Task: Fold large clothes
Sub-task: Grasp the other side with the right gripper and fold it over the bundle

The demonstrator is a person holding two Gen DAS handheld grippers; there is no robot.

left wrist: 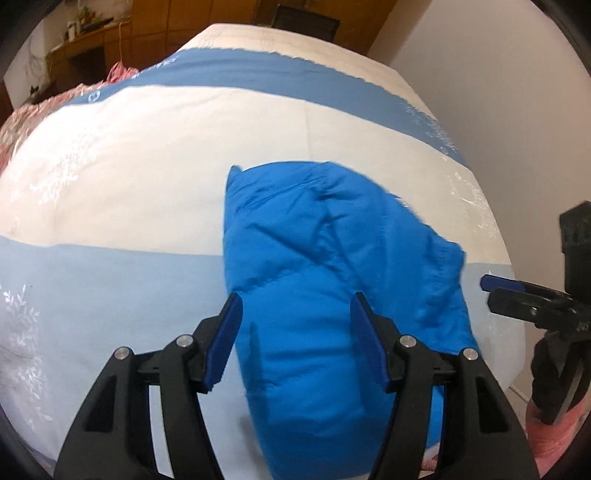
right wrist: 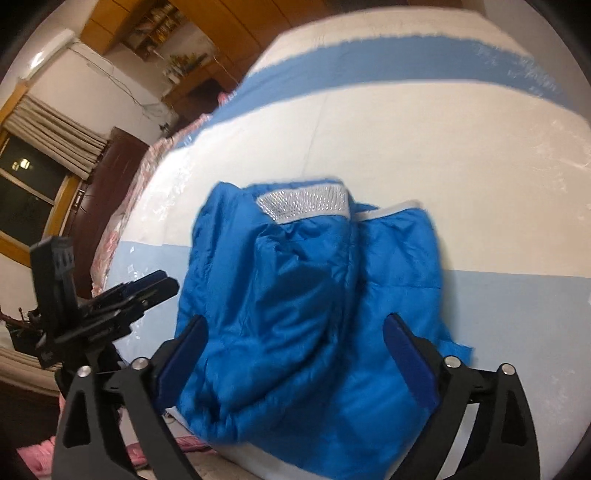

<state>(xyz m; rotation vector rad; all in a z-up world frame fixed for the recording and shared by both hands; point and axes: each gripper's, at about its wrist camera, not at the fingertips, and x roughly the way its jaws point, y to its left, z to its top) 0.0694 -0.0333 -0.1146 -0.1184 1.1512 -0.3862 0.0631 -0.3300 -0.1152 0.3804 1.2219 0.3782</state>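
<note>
The left claw (left wrist: 295,336) stood wide open and empty, hovering over the near end of the bright blue padded nylon jacket (left wrist: 332,277); the right claw (right wrist: 293,362) was likewise spread wide, holding nothing, above the same bundle. The jacket lay bunched and partly folded near the front edge of the bed, its sparkly silver collar band (right wrist: 303,205) turned away from the claws. The fold seemed midway: the next move probably called for pinching the near edges and smoothing or doubling the bundle. Beneath lay a white-and-blue striped bedsheet (left wrist: 129,166); wooden cabinets (right wrist: 229,26) and a curtained window (right wrist: 40,162) stood beyond.
</note>
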